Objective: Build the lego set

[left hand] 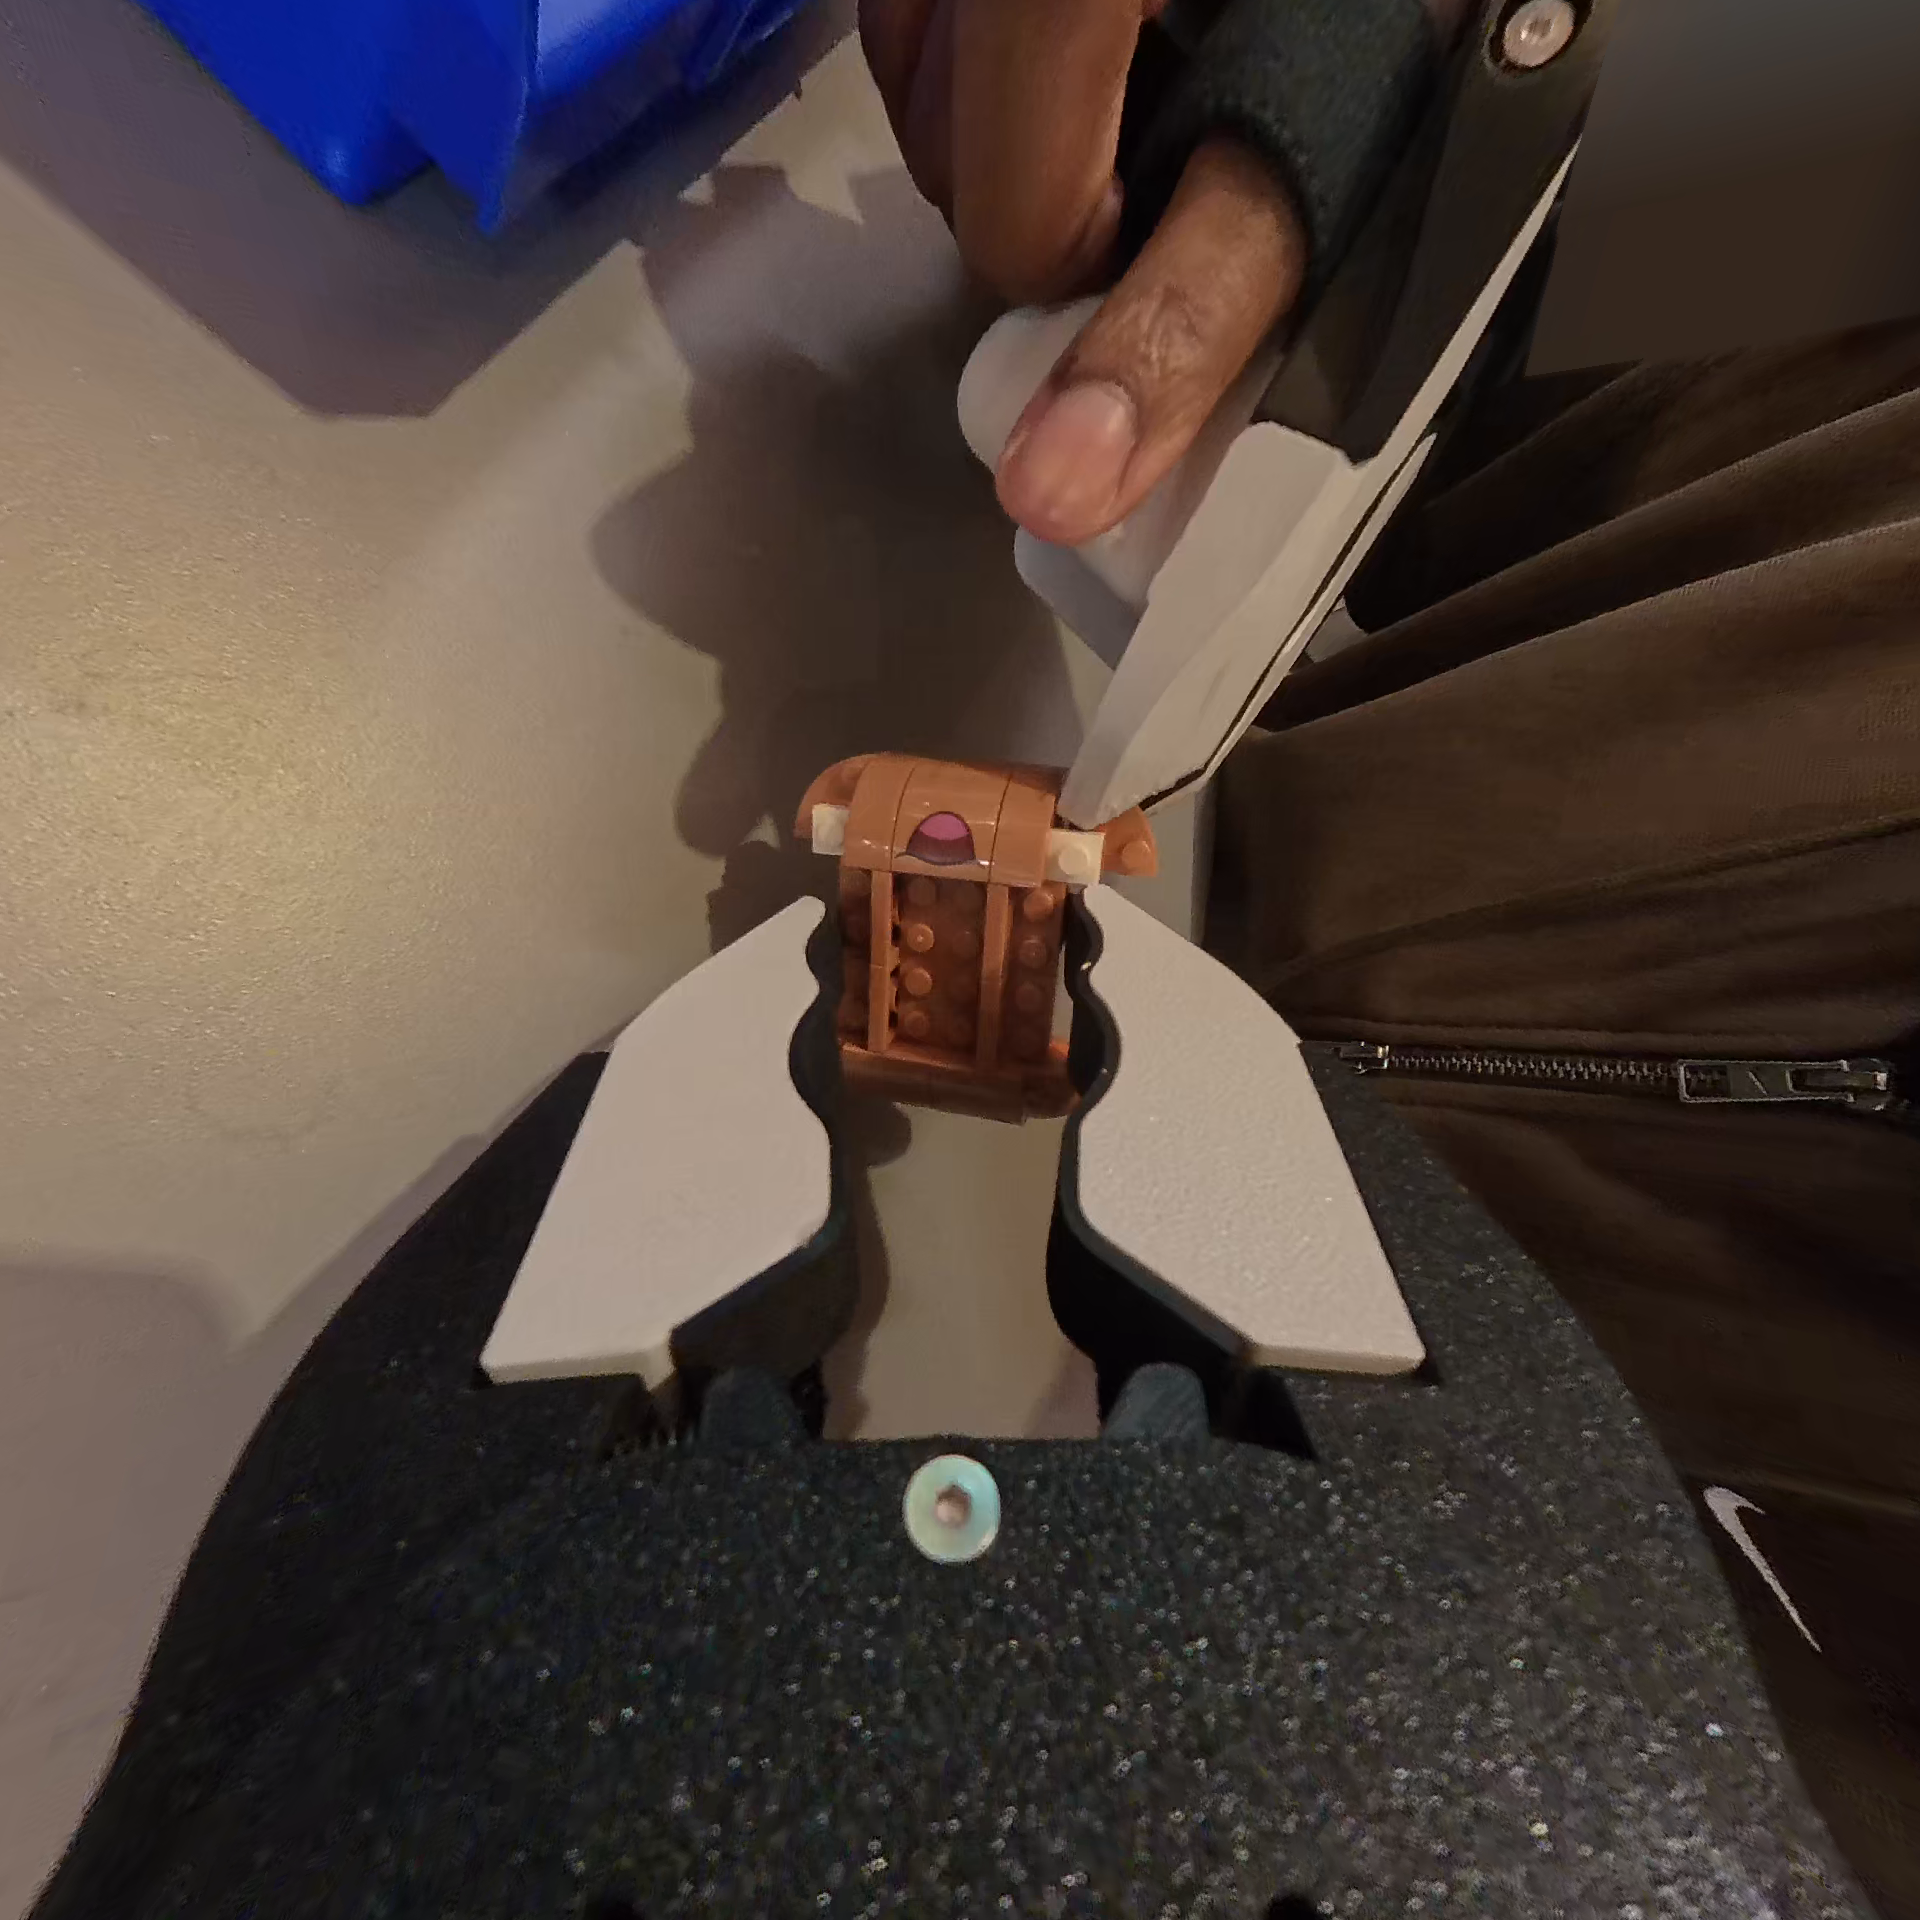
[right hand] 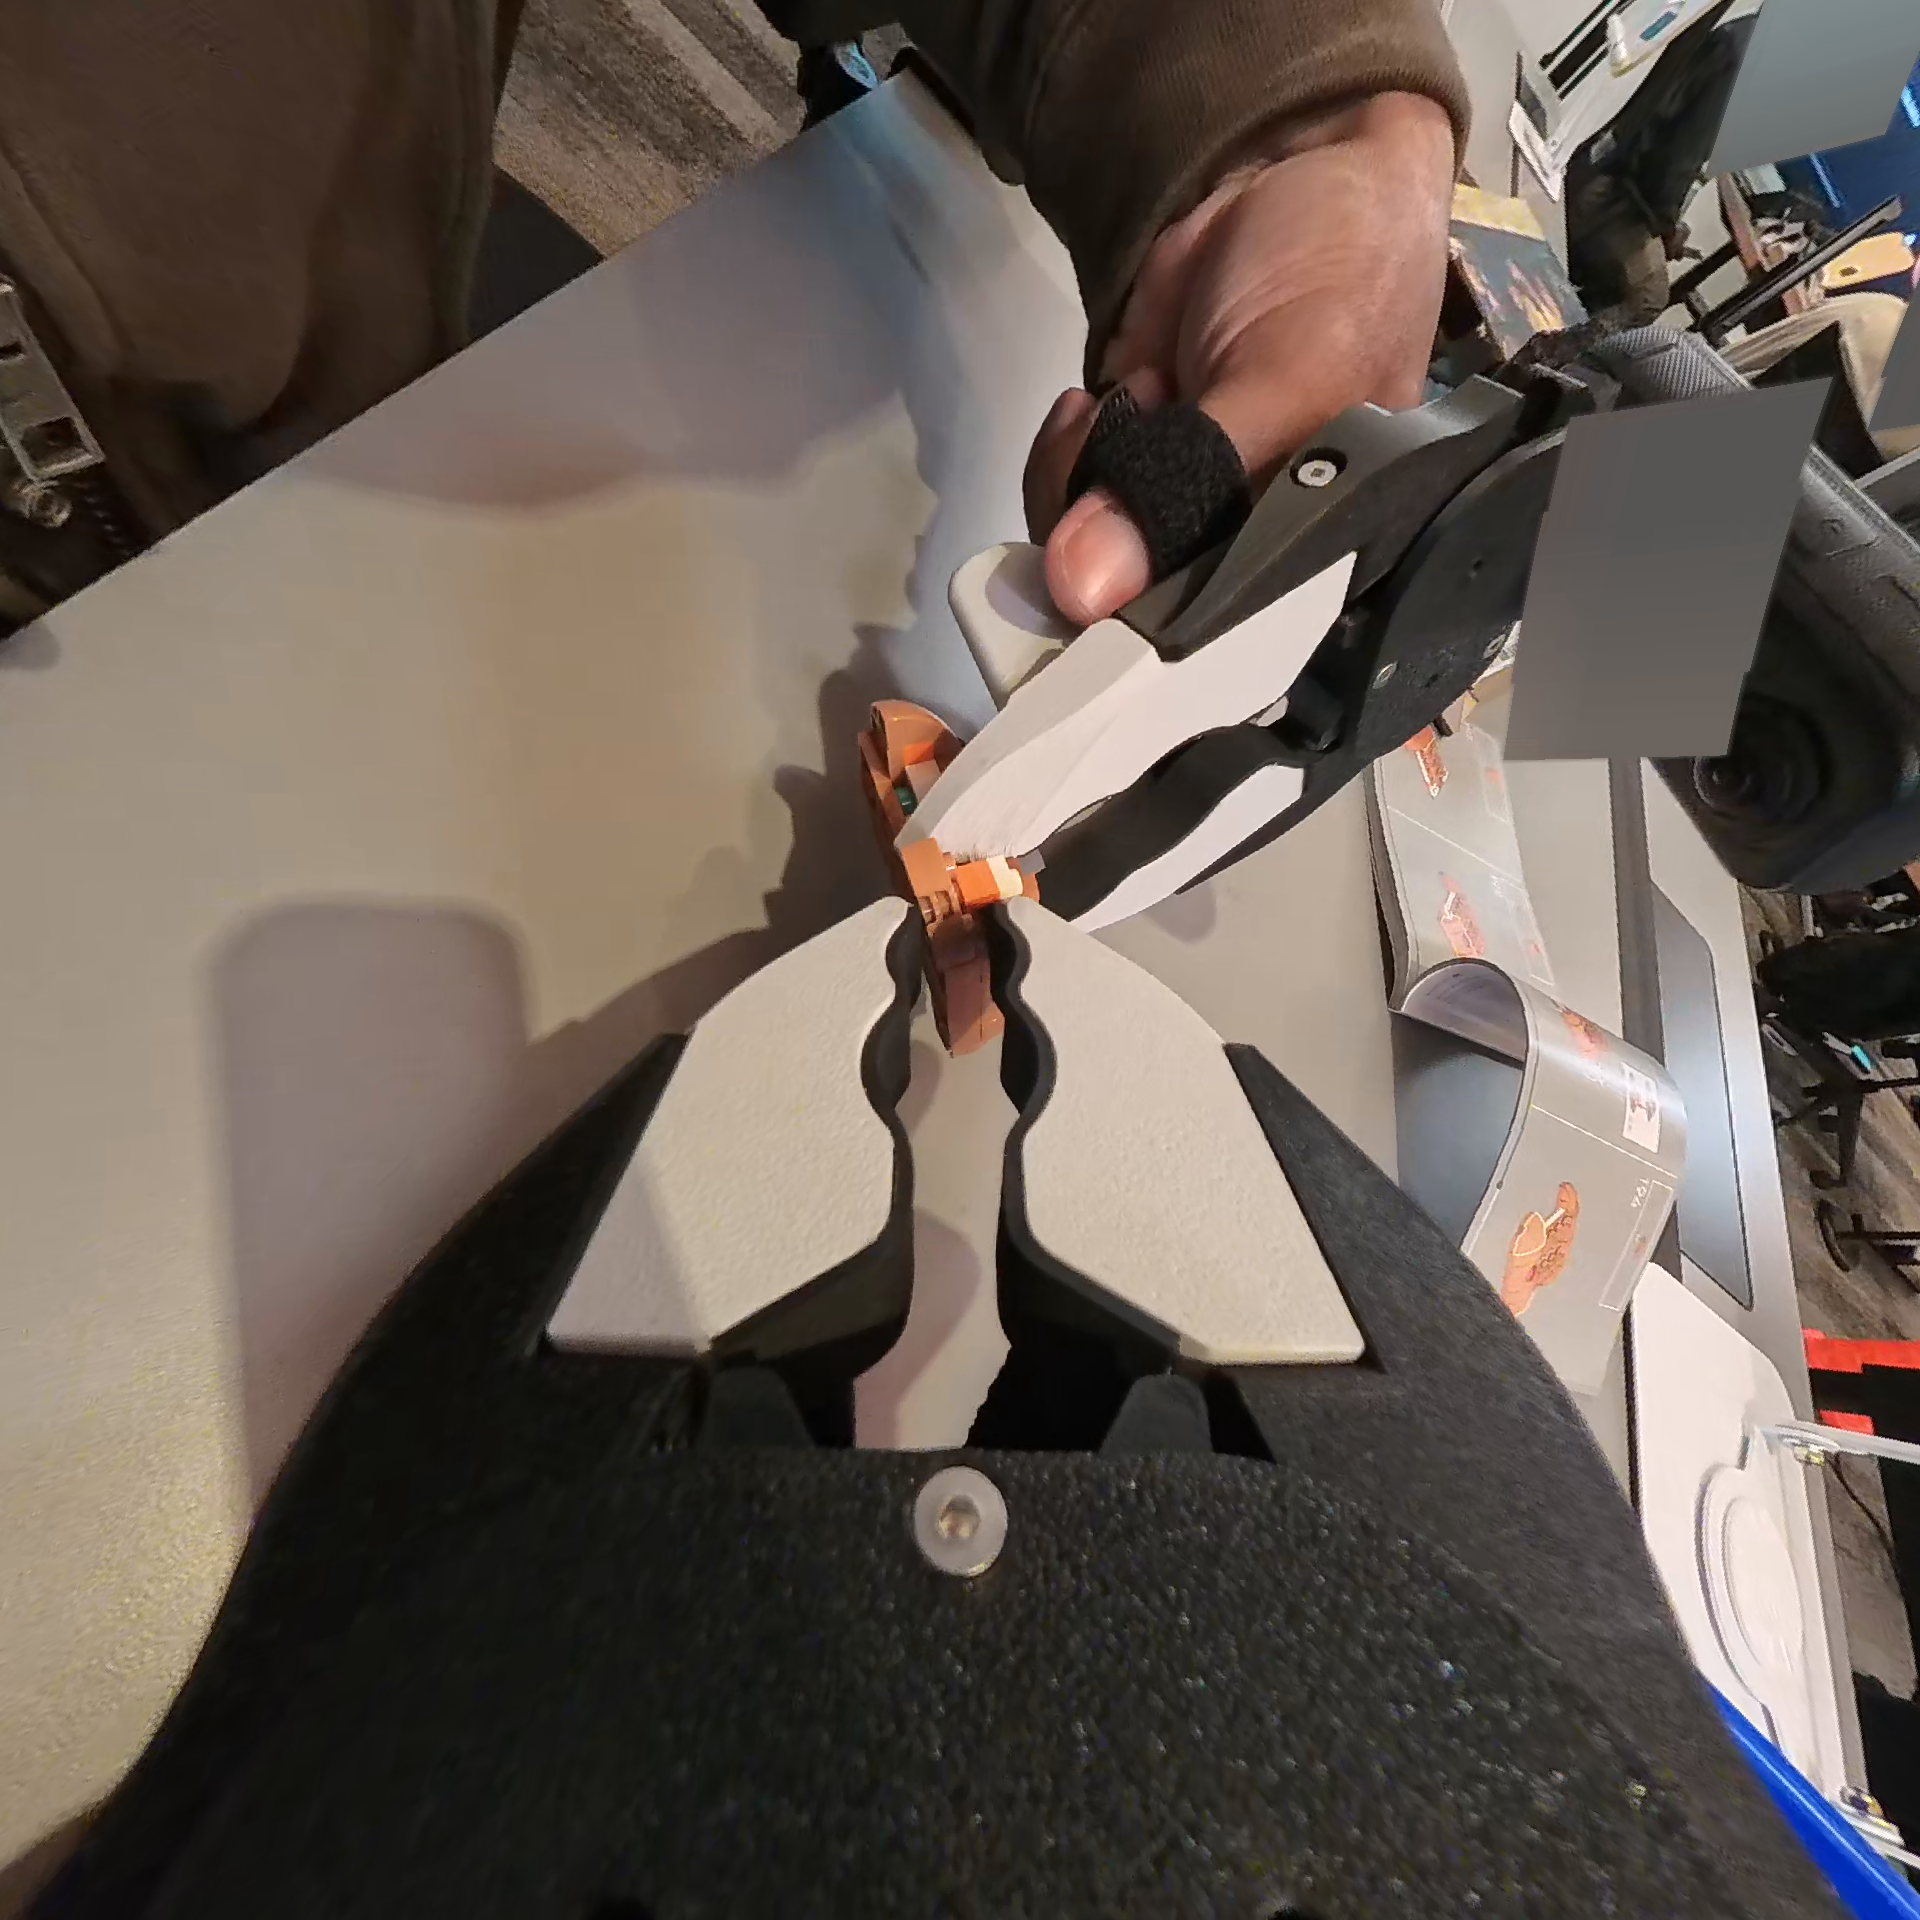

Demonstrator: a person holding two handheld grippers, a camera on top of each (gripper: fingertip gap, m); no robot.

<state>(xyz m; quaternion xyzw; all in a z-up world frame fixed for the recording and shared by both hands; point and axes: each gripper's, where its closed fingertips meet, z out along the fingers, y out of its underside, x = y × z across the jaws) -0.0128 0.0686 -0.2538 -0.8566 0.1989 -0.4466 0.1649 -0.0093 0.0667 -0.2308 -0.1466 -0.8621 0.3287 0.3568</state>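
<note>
A brown lego build (left hand: 951, 935) with a pink mouth tile and white side studs is clamped between the fingers of my left gripper (left hand: 951, 914), above the beige table (left hand: 312, 727). My right gripper (left hand: 1086, 805) comes in from the upper right, and its tip meets the build's right side by a rounded brown piece (left hand: 1127, 847). In the right wrist view my right gripper (right hand: 956, 920) is shut on a brown part of the build (right hand: 961, 987). The left gripper (right hand: 997, 878) reaches in from the right and holds the rest of the build (right hand: 894, 769).
A blue bin (left hand: 416, 94) stands at the far left of the table. A curled instruction booklet (right hand: 1538, 1091) lies to the right, with a white tray (right hand: 1745, 1558) beyond it. The person's brown jacket (left hand: 1558, 935) is close on the right. Both grippers' tips are close together, under 4 cm apart.
</note>
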